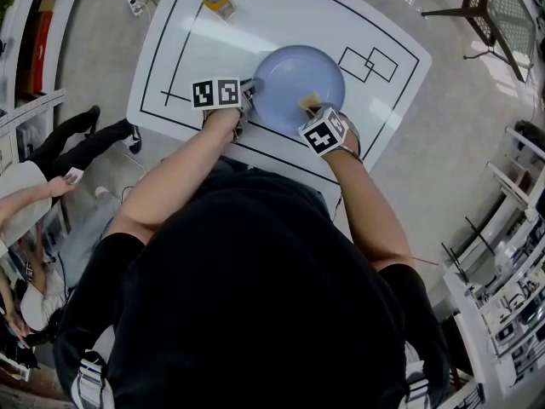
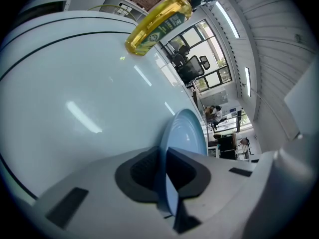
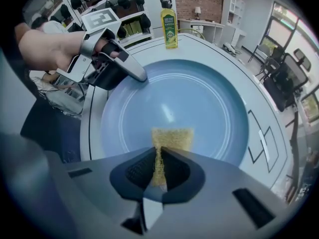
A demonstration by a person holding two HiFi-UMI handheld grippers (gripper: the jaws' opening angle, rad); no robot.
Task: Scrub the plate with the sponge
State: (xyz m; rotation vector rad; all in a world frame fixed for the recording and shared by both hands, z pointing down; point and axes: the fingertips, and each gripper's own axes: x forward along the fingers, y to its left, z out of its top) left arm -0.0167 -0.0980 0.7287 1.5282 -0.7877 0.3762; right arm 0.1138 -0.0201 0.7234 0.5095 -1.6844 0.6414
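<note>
yellow sponge (image 3: 172, 137) pinched in right tool (image 3: 157, 154)

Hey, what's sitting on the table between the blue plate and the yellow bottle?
Nothing. In the head view, the stretch between the plate and the bottle is just bare white table.

the plate (image 1: 298, 79) lies on the tabletop (image 1: 281, 15), toward its near edge. the left tongs (image 1: 253, 89) sit at the plate's left rim, which is pinched between them. the right tongs (image 1: 317, 109) are over the plate's near right part, clamped on the sponge (image 1: 308, 103), which touches the plate's inner face. a bottle (image 1: 217, 0) stands well behind the plate, to its left. two overlapping outlined boxes (image 1: 369, 62) lie just right of the plate. a chair (image 1: 485, 7) stands off the tabletop, behind the plate and far to its right.
</note>
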